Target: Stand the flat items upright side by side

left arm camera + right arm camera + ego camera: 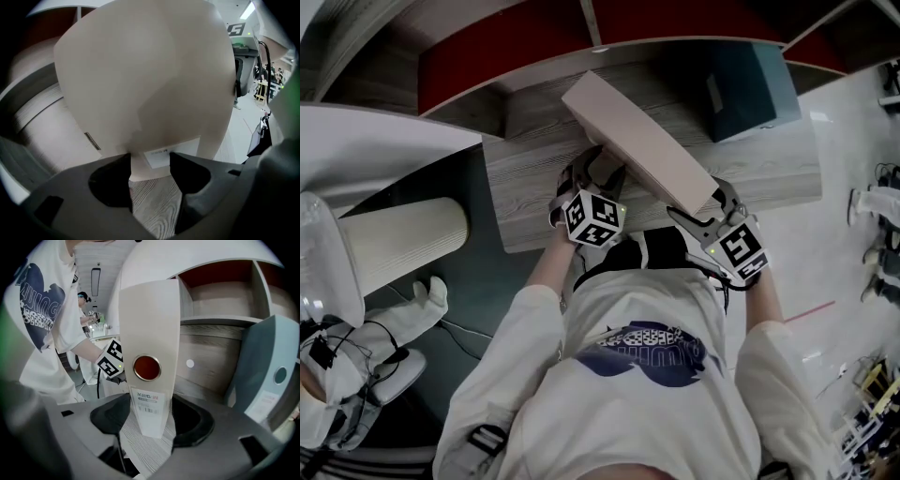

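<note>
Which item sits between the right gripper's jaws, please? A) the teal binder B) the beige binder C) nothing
B: the spine of the beige binder stands between the jaws of the right gripper, while the teal binder stands apart to the side.

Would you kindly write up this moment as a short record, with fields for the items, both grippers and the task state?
held item: beige binder, on edge over the wooden surface
left gripper: shut on the beige binder, facing its broad side
right gripper: shut on its spine, below the red ring hole
other item: teal binder, standing at the back
task state: binders apart, not yet side by side
</note>
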The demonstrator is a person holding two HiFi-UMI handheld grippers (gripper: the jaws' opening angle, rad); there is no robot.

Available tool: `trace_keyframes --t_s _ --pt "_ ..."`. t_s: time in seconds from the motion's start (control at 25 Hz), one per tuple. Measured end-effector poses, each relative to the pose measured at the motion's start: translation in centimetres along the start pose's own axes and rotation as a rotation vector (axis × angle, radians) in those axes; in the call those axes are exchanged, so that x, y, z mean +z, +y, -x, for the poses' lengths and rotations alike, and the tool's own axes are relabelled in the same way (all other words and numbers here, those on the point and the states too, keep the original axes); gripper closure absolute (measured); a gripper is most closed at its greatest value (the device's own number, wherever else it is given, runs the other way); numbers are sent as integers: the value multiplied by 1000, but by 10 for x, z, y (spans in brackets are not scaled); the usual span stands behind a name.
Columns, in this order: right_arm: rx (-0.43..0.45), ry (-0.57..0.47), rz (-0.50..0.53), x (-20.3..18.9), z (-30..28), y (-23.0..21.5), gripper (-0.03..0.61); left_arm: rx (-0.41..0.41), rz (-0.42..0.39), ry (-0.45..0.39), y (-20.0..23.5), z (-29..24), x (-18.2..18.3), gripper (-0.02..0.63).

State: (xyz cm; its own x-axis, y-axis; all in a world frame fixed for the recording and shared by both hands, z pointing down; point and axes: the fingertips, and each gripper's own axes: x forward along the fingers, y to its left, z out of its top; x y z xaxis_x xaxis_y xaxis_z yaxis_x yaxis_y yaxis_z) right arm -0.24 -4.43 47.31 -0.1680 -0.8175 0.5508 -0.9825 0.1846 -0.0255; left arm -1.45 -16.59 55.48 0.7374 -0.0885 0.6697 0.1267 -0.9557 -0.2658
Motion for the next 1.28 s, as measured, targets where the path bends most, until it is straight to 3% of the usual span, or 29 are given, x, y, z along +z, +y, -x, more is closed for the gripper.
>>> trace_keyframes --t_s 0.84,1.28 --pt "-280 -13 -143 -23 36 -37 311 -195 -266 -82 -27 -64 67 368" --pt "-355 -26 -198 -32 54 -52 313 -272 -394 -124 -45 -90 100 368"
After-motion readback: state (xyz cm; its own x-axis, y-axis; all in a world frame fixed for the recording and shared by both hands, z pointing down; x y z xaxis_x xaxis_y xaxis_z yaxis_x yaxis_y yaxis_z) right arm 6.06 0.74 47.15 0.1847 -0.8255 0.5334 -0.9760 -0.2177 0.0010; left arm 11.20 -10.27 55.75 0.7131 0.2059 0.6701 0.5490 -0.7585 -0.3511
